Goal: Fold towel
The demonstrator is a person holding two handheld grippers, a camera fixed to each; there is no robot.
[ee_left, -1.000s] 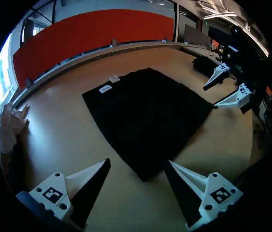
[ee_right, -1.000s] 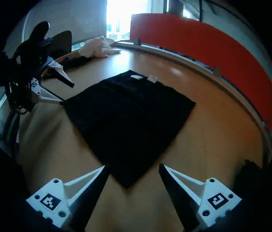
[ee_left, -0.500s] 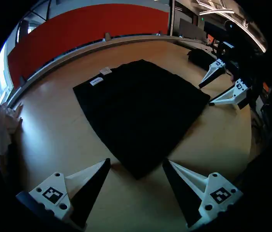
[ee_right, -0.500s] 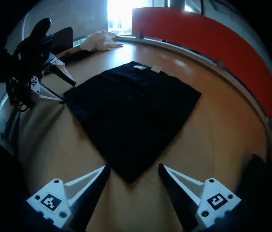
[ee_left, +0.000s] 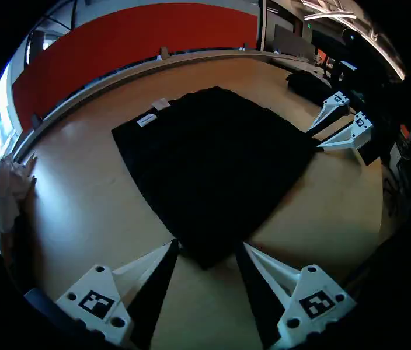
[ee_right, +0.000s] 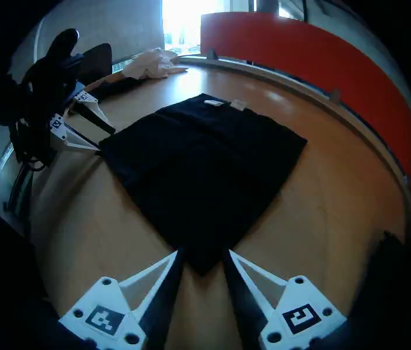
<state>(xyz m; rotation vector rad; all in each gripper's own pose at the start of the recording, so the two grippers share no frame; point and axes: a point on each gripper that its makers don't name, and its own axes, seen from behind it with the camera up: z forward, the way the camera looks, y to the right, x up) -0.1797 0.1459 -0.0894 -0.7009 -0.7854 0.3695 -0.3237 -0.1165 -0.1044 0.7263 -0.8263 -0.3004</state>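
A black towel [ee_left: 217,157] is seen spread flat on the wooden worktop [ee_left: 77,192]. One corner is flanked by the left gripper [ee_left: 205,248], another by the right gripper [ee_right: 202,256] (both held slightly apart); the cloth is seemingly not clamped.

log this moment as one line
towel: flat on table | left tongs: open, astride one corner | right tongs: open, astride another corner | grasp: not yet made

A smooth wooden worktop [ee_left: 77,192] with a curved far edge carries a black towel [ee_left: 217,163] spread flat near its middle. A crumpled pale cloth [ee_right: 153,63] lies near the worktop's rim, well apart from the towel.
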